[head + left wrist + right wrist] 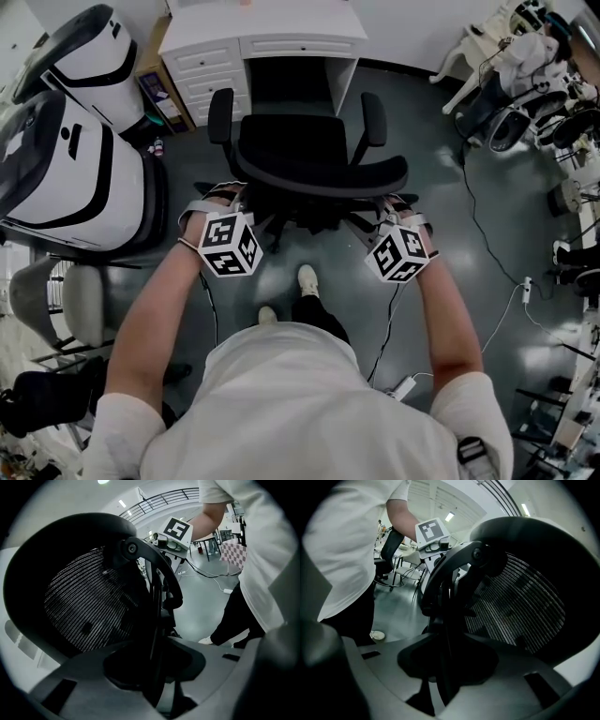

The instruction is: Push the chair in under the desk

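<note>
Grey floor (487,281) surrounds the black chair (309,155), which stands just in front of the white table (262,37), its seat not yet under it. On the chair's left back edge, the left tongs (220,202) are part-closed and clamp the backrest rim. On its right edge, the right tongs (398,208) grip the rim likewise.

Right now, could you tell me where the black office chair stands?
In the head view the black office chair stands centre frame on the grey floor, facing the knee opening of the white desk at the top edge, just in front of it and not yet under it.
</note>
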Motion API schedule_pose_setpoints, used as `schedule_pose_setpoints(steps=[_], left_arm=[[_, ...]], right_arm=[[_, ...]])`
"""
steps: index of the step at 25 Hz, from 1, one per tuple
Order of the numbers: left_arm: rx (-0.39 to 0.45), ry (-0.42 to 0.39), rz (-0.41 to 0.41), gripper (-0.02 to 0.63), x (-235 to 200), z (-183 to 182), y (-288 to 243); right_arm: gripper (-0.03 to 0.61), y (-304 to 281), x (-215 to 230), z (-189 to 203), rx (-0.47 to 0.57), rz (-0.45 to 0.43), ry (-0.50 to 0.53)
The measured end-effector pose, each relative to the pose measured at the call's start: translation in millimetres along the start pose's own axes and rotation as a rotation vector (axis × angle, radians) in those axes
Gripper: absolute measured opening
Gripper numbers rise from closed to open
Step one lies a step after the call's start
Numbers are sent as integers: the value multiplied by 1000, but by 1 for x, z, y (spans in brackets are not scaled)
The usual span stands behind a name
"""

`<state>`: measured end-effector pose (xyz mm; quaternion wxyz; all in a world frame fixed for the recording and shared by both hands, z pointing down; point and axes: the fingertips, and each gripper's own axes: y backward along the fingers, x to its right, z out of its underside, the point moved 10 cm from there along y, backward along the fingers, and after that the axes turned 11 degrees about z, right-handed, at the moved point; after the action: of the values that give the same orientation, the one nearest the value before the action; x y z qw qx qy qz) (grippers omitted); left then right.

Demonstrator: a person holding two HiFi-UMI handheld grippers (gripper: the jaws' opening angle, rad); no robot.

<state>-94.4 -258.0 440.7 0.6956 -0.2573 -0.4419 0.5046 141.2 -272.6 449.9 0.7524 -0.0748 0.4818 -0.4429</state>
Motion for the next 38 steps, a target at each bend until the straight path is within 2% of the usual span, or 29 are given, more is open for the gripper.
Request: schedule_pose_setpoints(steps=[38], left_arm=[[-34, 76, -6, 130, -121, -12, -62]], right_arm=[[120, -73, 110, 67, 36, -48, 26]])
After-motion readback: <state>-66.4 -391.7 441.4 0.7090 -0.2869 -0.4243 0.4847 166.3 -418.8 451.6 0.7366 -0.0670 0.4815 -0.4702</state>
